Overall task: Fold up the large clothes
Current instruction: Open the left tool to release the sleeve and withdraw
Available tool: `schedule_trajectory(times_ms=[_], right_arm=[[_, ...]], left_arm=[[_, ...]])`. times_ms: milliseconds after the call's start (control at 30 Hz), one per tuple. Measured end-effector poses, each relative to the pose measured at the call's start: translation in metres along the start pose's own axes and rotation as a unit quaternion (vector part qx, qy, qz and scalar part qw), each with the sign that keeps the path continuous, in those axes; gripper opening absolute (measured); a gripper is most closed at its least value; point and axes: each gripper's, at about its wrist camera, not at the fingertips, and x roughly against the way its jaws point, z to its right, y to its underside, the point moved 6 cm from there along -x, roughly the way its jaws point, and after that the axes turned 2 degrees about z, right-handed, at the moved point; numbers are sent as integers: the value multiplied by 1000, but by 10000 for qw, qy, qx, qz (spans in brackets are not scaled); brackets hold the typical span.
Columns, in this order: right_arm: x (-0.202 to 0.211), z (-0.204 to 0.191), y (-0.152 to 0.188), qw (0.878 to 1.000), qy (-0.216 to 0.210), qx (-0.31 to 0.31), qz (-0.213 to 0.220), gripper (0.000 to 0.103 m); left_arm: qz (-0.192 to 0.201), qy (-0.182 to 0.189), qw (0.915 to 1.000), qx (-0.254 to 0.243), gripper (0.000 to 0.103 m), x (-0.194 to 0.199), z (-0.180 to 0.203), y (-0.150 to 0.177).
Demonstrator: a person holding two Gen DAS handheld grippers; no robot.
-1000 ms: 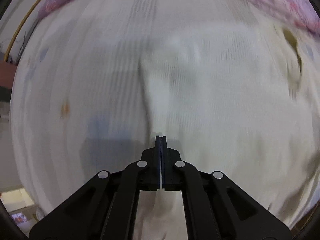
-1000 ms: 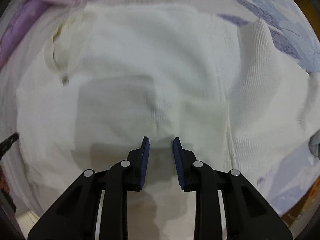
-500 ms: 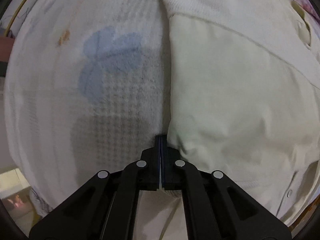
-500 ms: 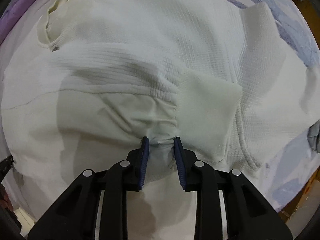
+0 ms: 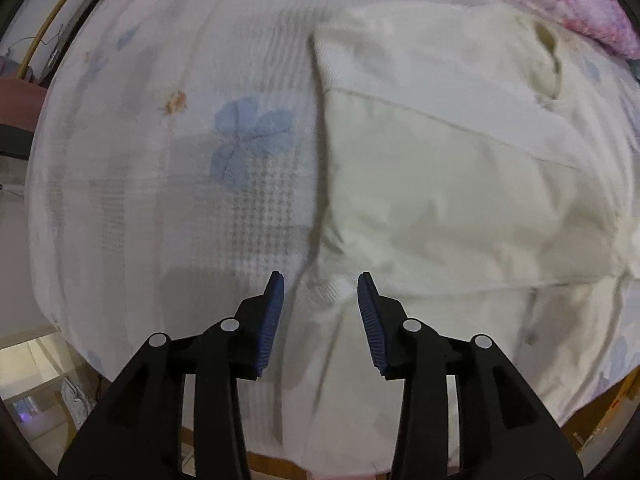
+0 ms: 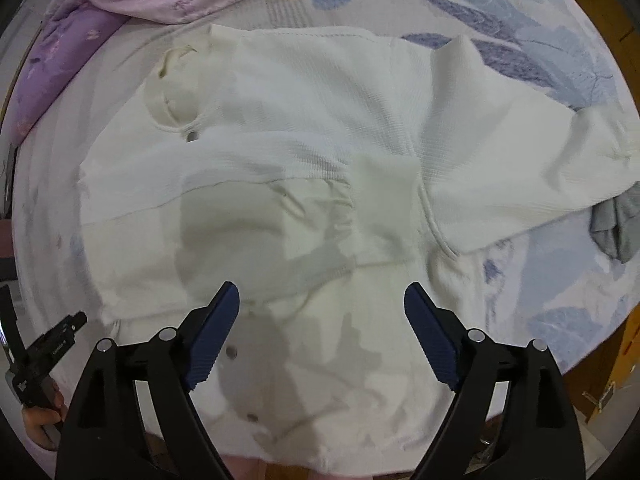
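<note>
- The bed (image 6: 520, 20) fills both views, covered by a pale sheet printed with blue leaves and flowers; a lilac quilt (image 6: 72, 56) is bunched along its far edge
- The white garment (image 6: 304, 120), a large waffle-knit top with snap buttons, lies across the middle of the bed; in the right wrist view its neck opening sits to the upper left and its hem runs off the near edge of the mattress
- One sleeve (image 6: 280, 208) is already laid across the chest, its ribbed cuff (image 6: 384, 200) resting flat near the middle; the left wrist view shows the resulting side fold as a straight edge against the bare sheet
- The other sleeve (image 6: 540, 160) is spread out to the right, unfolded, its end just beside a small grey cloth (image 6: 616, 228)
- By this look the task is in an early stage: one side is in, the second sleeve and the lengthwise folds of the body remain
- The right gripper (image 6: 322, 296) hangs above the lower front with its fingers spread wide, having just been opening, nothing between them
- The left gripper (image 5: 320, 284) hangs over the folded edge with its fingers partly apart, also just opened, and it holds no cloth
</note>
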Motion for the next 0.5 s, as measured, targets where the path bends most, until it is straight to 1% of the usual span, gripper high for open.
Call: schedule_trajectory(times_ms=[33, 67, 100, 133, 167, 233, 267, 433, 500], right_arm=[[12, 1, 3, 10000, -46, 9, 27, 82], [19, 1, 5, 10000, -82, 10, 54, 82], [25, -3, 3, 9999, -123, 16, 83, 82], [36, -3, 5, 9998, -160, 33, 118, 82], [39, -2, 3, 9997, -168, 50, 141, 82], [57, 1, 7, 9996, -160, 107, 226, 82], [62, 0, 5, 9994, -198, 124, 267, 82], [99, 7, 13, 9973, -564, 169, 430, 84], [110, 11, 17, 9969, -608, 209, 445, 85]], left_arm=[[23, 45, 10000, 1, 42, 10, 8, 0], [64, 76, 10000, 0, 48, 21, 22, 5], [99, 76, 9999, -11, 49, 32, 26, 5], [107, 71, 9999, -29, 49, 44, 39, 5], [103, 71, 9999, -64, 49, 53, 45, 11], [150, 52, 9998, -102, 49, 70, 53, 21], [193, 65, 9997, -92, 49, 84, 60, 36], [383, 65, 9992, 33, 49, 131, 80, 54], [477, 107, 9987, 154, 52, 145, 83, 62]])
